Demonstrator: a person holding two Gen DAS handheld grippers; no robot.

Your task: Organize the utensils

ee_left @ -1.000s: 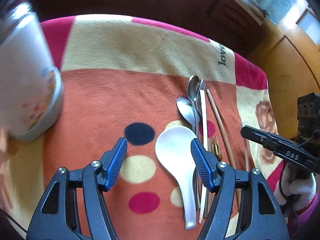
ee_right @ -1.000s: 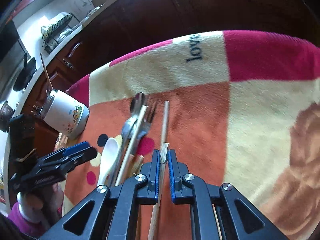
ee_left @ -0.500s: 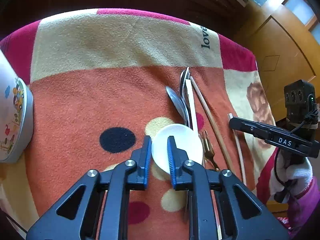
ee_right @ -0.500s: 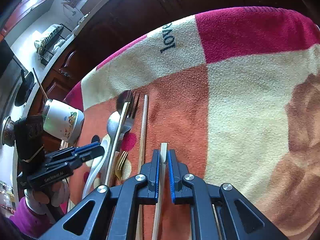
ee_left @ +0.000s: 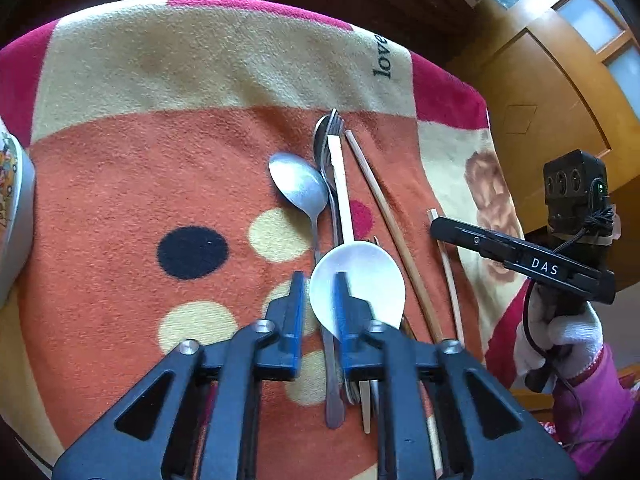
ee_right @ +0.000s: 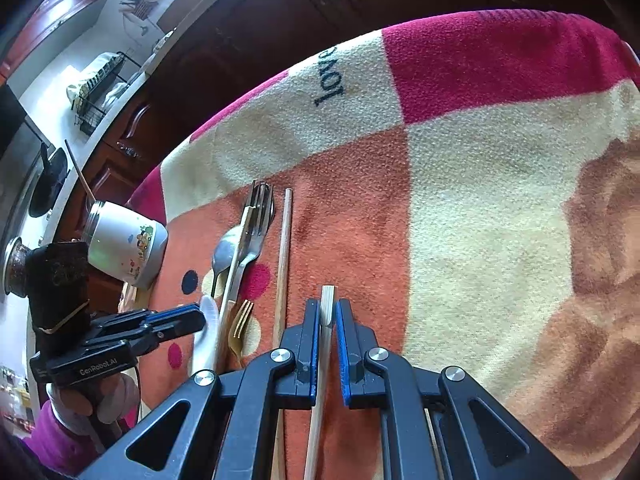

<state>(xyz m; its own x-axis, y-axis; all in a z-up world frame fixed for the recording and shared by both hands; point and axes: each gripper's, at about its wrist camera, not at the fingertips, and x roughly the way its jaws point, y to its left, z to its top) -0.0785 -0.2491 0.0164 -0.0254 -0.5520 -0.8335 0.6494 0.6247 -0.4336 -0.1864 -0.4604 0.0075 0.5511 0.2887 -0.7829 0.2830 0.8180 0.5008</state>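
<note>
At the far left edge of the left wrist view stands a white cup (ee_left: 14, 216) with cartoon prints; in the right wrist view it shows a metal rim and a thin stick rising from its mouth, but what else it holds cannot be told.

The left hand-held gripper (ee_left: 318, 296) points down at the patterned blanket (ee_left: 140, 168) covering the worktop. Its jaws have just been opening and stand partly apart. The left rim of the white ceramic spoon (ee_left: 368, 284) lies between the blue pads, the right pad (ee_left: 344, 300) overlapping the bowl; whether that pad presses on it cannot be told.

Beyond the bowl the utensils lie in a row. A steel spoon (ee_left: 298, 184) comes first. Then a fork (ee_left: 334, 120) over another spoon, with a pale flat stick (ee_left: 342, 184) on top. Beside them lies a wooden chopstick (ee_left: 384, 204). A small gold fork (ee_right: 240, 324) lies by the white spoon.

Further right, the right hand-held gripper (ee_right: 329, 312) is nearly closed, its pads clamped on a second chopstick (ee_right: 328, 300), whose square end pokes out just past the fingertips. A gloved hand (ee_left: 560, 336) with a purple sleeve carries that gripper.
</note>
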